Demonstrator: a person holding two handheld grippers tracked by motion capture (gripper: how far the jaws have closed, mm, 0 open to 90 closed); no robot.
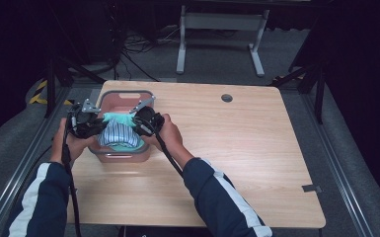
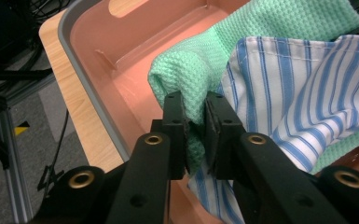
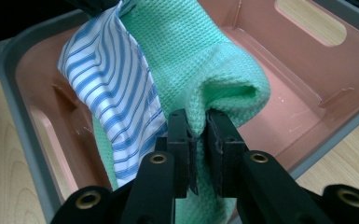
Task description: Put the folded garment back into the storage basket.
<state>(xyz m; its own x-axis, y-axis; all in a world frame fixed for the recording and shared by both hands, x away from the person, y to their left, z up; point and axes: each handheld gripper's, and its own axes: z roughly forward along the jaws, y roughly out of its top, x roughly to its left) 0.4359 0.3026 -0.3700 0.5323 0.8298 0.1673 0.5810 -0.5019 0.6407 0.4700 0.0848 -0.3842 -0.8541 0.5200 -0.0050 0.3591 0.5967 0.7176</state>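
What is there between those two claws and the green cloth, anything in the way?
Nothing visible. Both the left claw and the right claw are already pinched on folds of the green cloth, held over the pink bin. A striped cloth lies against it, not between.

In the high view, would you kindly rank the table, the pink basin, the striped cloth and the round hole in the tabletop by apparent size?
1. Table
2. Pink basin
3. Striped cloth, part-hidden by the grippers and bundled with a green cloth, so its full extent is unsure
4. Round hole
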